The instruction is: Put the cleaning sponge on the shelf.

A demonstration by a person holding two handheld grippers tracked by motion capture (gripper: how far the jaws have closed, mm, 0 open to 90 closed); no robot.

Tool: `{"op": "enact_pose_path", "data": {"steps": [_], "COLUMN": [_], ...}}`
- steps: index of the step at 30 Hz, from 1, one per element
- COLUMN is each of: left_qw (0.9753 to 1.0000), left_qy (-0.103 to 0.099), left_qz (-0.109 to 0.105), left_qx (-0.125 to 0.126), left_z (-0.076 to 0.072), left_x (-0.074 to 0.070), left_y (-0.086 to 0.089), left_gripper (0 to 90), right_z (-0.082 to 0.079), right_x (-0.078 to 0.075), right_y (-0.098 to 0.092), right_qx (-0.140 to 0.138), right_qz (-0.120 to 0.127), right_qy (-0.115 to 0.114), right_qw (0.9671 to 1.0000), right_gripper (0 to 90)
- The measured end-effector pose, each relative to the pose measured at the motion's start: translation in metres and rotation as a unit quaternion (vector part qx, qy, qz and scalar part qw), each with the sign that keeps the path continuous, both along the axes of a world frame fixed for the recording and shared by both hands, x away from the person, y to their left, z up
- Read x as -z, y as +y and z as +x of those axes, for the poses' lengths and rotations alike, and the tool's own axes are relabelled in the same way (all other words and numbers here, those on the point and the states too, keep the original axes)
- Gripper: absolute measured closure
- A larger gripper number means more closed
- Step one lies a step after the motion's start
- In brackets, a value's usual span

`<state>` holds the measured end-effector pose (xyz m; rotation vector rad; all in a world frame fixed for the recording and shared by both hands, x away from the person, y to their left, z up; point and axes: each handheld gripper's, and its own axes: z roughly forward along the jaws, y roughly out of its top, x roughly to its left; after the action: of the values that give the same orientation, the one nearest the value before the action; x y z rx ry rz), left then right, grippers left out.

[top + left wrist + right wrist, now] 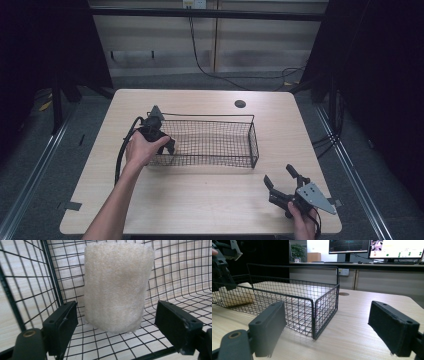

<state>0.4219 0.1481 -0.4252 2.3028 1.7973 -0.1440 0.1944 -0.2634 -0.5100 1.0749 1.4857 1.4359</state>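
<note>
Reaching into the wire basket, the left hand-held gripper gapes around a cream roll — right hand-held gripper likewise spread.

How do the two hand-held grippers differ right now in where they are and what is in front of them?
The left hand-held gripper is inside the wire basket, at its left end; the right hand-held gripper is outside it, over the bare table near the right front corner. The left one has a cream rolled towel just beyond its jaws, untouched; the right one has nothing between its jaws. Both are open, and each is held by a hand.
</note>
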Motion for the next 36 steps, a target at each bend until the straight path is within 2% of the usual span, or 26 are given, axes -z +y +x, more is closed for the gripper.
{"op": "enact_pose_path", "data": {"steps": [1,7,13,18,21,22,23,28,32,36], "left_qw": [1.0,0.9992,0.9983,0.9966,0.9946,0.993,0.9923,0.9883,0.9872,0.9845], "left_qy": [-0.003,-0.018,-0.027,-0.041,-0.06,-0.07,-0.073,-0.1,-0.105,-0.11], "left_qz": [-0.006,-0.035,-0.047,-0.065,-0.079,-0.087,-0.092,-0.107,-0.108,-0.114], "left_qx": [0.007,0.011,0.021,0.03,0.029,0.039,0.039,0.043,0.053,0.074], "left_z": [-0.001,-0.003,-0.005,-0.01,-0.012,-0.013,-0.015,-0.019,-0.023,-0.026], "left_x": [-0.001,-0.007,-0.01,-0.011,-0.013,-0.015,-0.017,-0.026,-0.03,-0.031], "left_y": [0.001,0.004,0.008,0.012,0.017,0.019,0.02,0.027,0.03,0.033], "left_gripper": [18.4,18.4,18.3,18.2,18.2,18.3,18.2,17.9,17.8,18.0], "right_z": [0.0,0.0,0.0,0.0,0.0,0.0,0.0,0.0,0.0,0.0], "right_x": [0.0,0.0,0.0,0.0,0.0,0.0,0.0,0.0,0.0,0.0], "right_y": [0.0,0.0,0.0,0.0,0.0,0.0,0.0,0.0,0.0,0.0], "right_qx": [0.0,0.0,0.0,0.0,0.0,0.0,0.001,0.0,0.0,0.0], "right_qz": [0.0,0.0,0.0,0.001,0.0,0.001,0.0,0.001,0.0,0.001], "right_qy": [0.0,0.0,0.0,0.001,0.0,0.001,0.001,0.002,0.002,0.003], "right_qw": [1.0,1.0,1.0,1.0,1.0,1.0,1.0,1.0,1.0,1.0], "right_gripper": [13.9,13.9,13.9,13.9,13.9,13.9,13.9,13.8,13.9,13.9]}}
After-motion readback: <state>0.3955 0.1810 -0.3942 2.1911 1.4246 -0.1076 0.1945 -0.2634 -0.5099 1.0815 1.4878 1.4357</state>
